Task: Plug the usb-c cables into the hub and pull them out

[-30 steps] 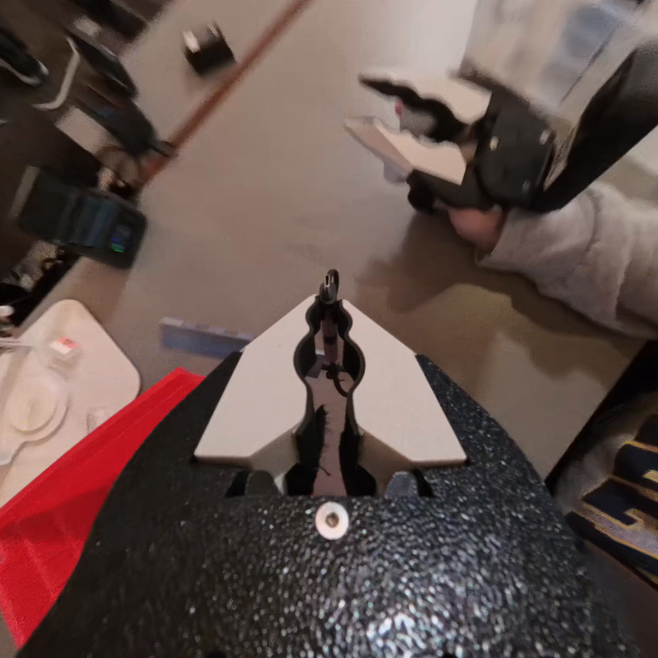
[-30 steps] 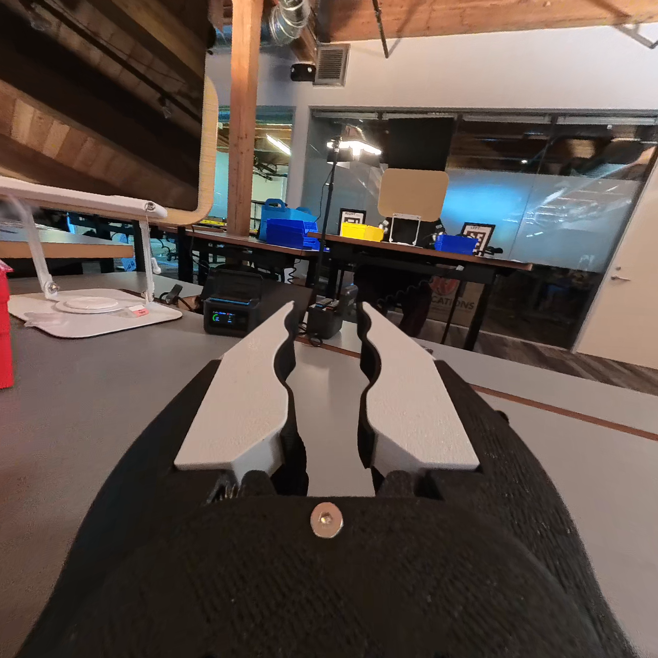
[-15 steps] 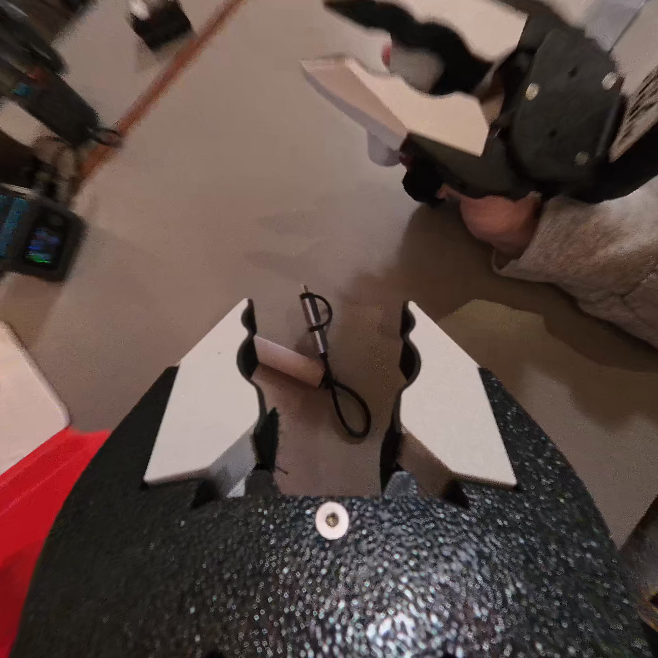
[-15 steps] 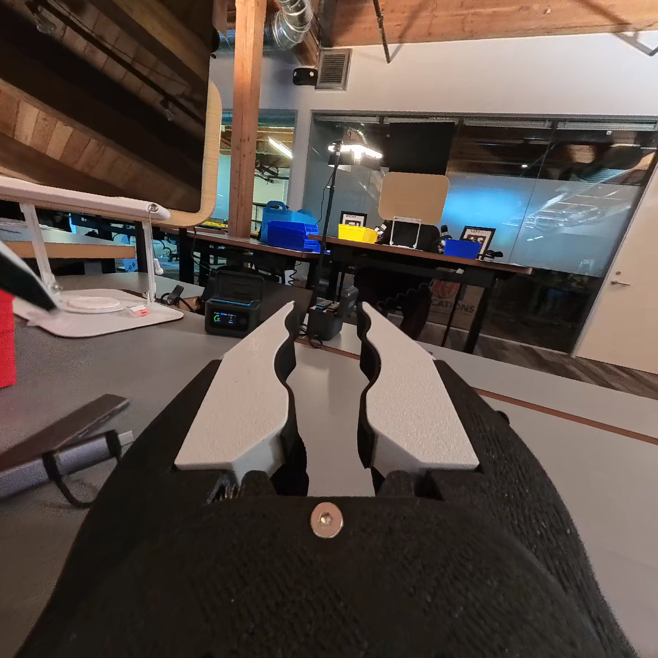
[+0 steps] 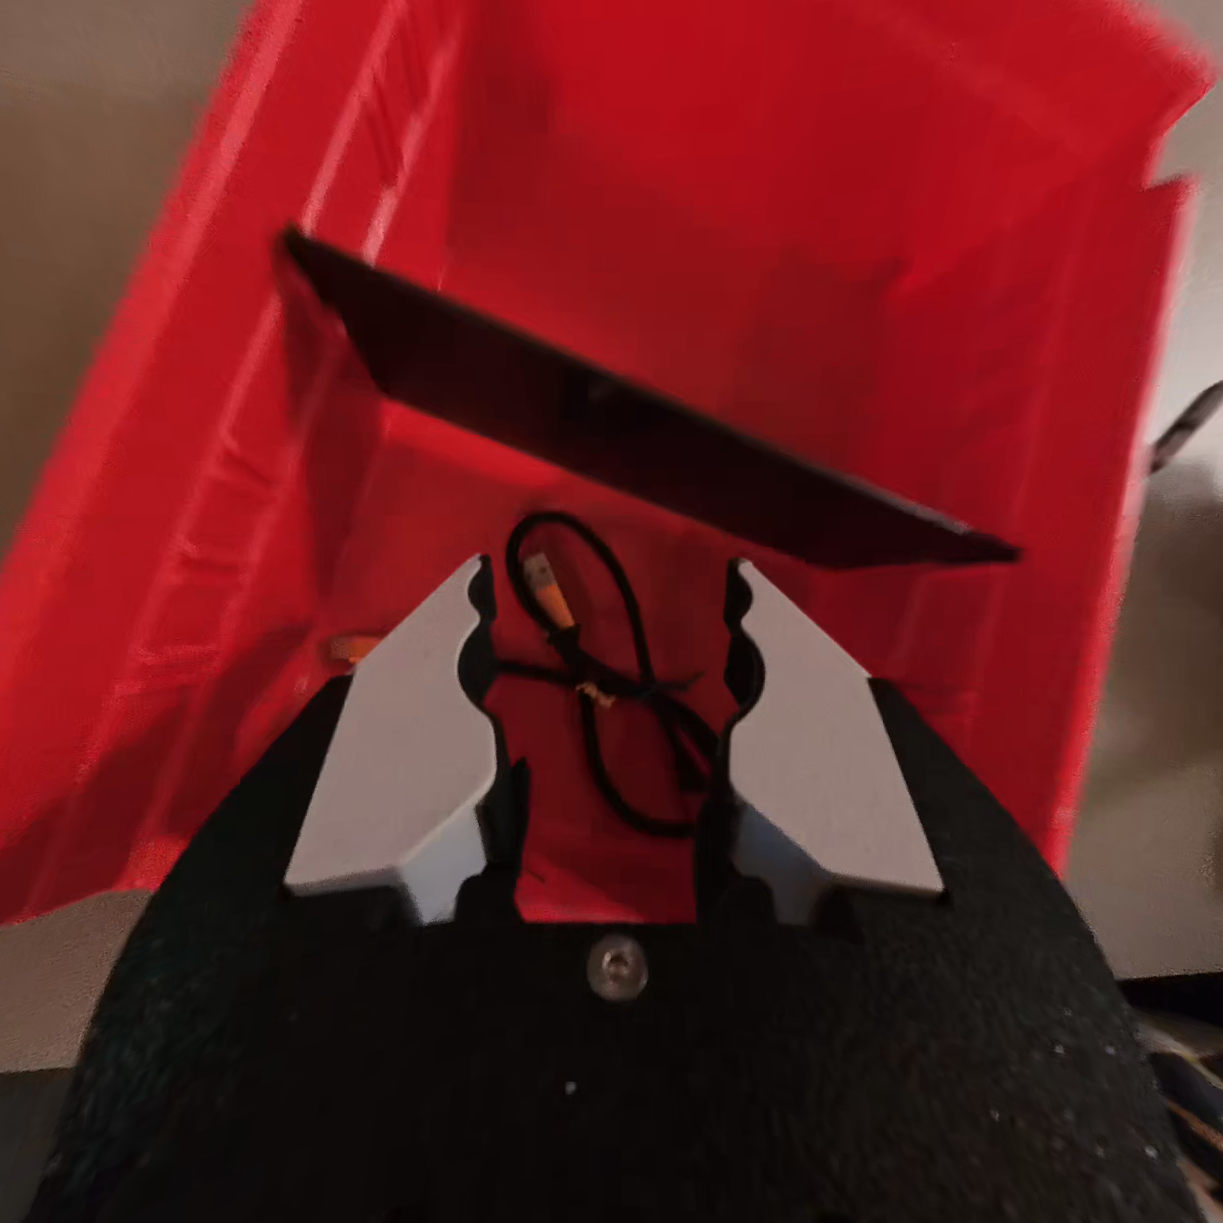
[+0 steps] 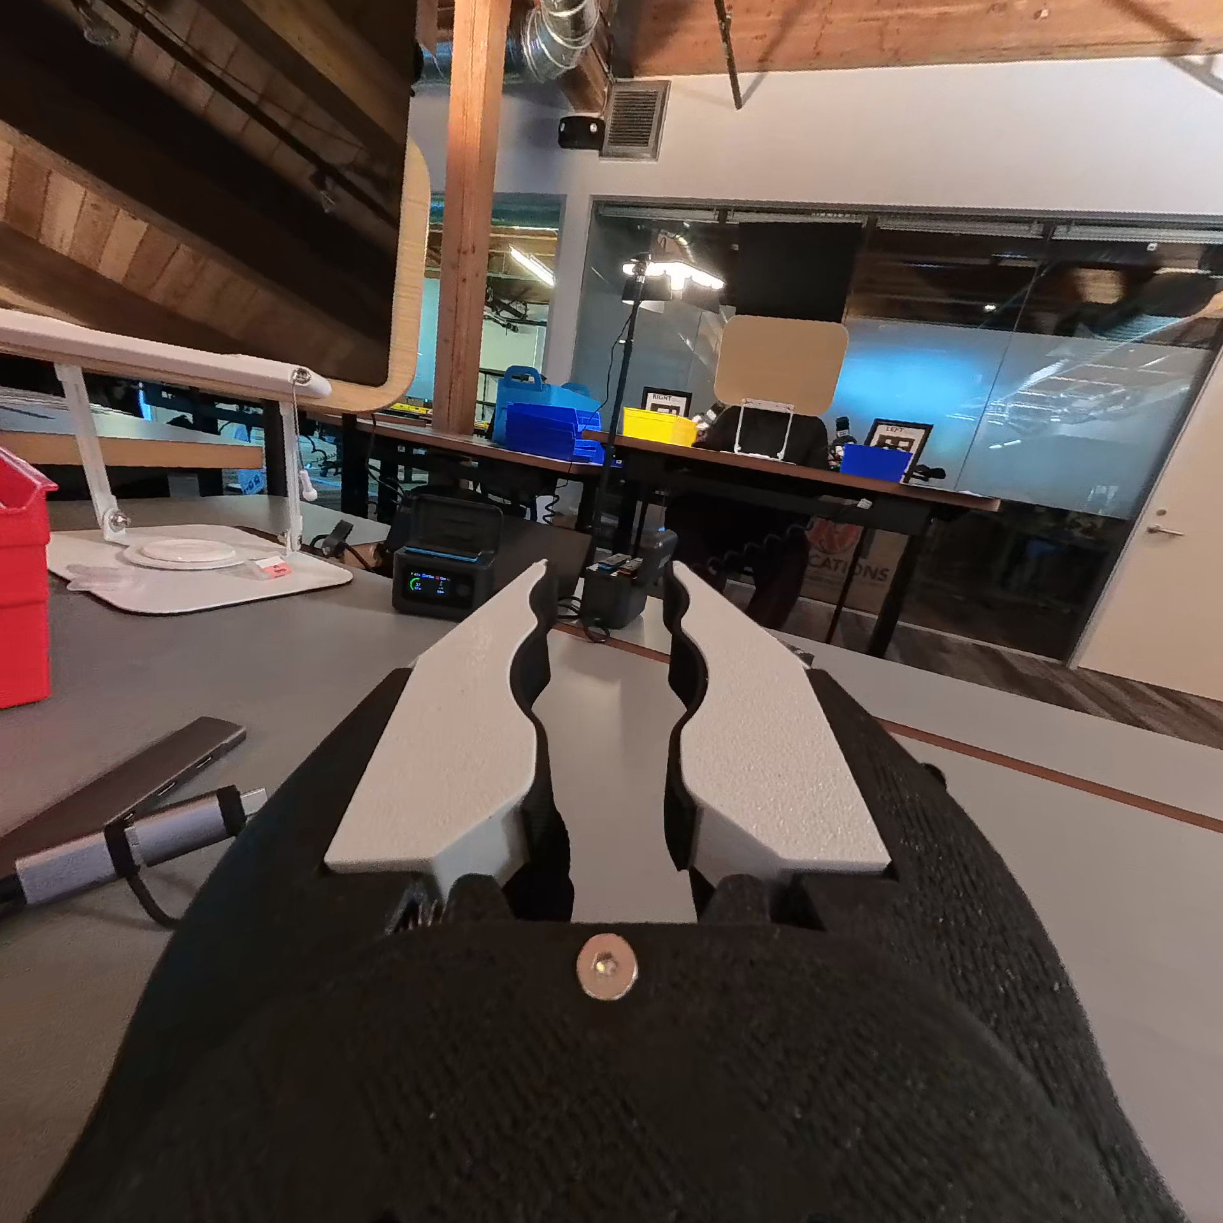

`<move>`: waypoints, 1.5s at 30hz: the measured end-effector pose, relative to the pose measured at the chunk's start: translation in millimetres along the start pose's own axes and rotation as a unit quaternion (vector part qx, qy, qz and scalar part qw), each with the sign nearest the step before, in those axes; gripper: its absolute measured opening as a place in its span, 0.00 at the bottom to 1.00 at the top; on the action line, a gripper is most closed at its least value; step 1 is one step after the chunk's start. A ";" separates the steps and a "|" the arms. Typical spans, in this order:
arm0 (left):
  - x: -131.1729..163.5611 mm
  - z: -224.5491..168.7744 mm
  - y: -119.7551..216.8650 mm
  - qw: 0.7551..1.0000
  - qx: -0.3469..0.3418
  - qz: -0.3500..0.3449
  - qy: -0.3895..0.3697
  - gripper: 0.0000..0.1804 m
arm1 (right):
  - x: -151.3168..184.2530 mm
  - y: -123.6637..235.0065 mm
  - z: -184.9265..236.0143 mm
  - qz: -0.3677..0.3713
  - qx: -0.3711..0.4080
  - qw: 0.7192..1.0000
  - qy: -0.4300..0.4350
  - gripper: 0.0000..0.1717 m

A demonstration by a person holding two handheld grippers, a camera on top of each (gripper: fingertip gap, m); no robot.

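Left wrist view: we find the left gripper (image 5: pixel 609 569) poised over a red bin (image 5: pixel 860 198), its jaws spread wide with nothing between the pads. On the bin floor, between and below the fingertips, lies a black cable (image 5: pixel 635 668) with an orange plug (image 5: pixel 549 592), loosely coiled and untouched. A black divider (image 5: pixel 629 423) crosses the bin just beyond it. The picture is blurred.

Right wrist view: the right gripper (image 6: pixel 605 572) rests low over the grey table (image 6: pixel 993 893), jaws partly apart and bare; only tabletop shows between them. At its left lie the dark flat hub (image 6: pixel 132 774) and, beside it, a short grey cable plug (image 6: pixel 152 840) on a black cord, not seated in any port. The red bin (image 6: pixel 23 582) stands farther left.

Our judgement: no cable is plugged in at present. The coiled cable in the bin has yet to be picked up, brought to the hub, inserted and withdrawn.
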State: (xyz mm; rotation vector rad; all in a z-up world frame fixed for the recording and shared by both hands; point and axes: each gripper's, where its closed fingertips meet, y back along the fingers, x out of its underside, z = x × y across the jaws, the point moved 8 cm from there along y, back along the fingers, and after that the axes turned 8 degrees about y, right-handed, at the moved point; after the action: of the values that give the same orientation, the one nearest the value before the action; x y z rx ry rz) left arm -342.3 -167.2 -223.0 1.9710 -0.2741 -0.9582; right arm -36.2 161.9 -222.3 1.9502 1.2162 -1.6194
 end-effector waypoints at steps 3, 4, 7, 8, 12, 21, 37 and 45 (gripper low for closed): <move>17.7 6.3 -15.2 0.998 -0.030 0.048 -0.025 0.31 | 0.4 -0.3 -0.6 0.001 0.000 1.000 -0.003 0.17; 20.3 6.7 -17.8 0.997 -0.036 0.056 -0.033 0.27 | 0.5 -0.4 -0.5 0.001 0.000 1.000 -0.003 0.17; 23.0 6.8 -24.2 0.996 -0.041 0.074 -0.039 0.24 | 0.8 -1.2 0.0 0.002 -0.002 1.000 -0.003 0.17; 23.7 6.8 -26.4 0.995 -0.043 0.083 -0.040 0.25 | 0.8 -1.4 0.2 0.003 -0.003 1.000 -0.003 0.17; 22.8 3.0 -26.0 0.990 -0.049 0.094 -0.089 0.08 | 0.7 -2.0 0.8 0.003 -0.004 1.000 -0.001 0.17; -6.6 -24.5 44.0 0.985 -0.027 -0.089 -0.147 0.07 | 0.2 -3.3 3.5 0.003 -0.008 1.000 0.005 0.17; 29.7 -239.3 24.1 0.887 0.279 -0.072 -0.361 0.07 | -0.1 -5.0 1.2 0.001 0.006 1.000 0.019 0.17; 35.2 -324.5 -84.9 0.863 0.271 -0.041 -0.424 0.07 | 3.7 4.1 -34.4 0.008 0.071 0.997 0.036 0.17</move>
State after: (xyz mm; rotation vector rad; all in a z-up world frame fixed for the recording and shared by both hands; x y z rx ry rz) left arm -100.3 67.5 -213.6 1.9114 -1.0541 -1.9434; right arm -11.2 185.4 -216.4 2.1150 1.1359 -1.6822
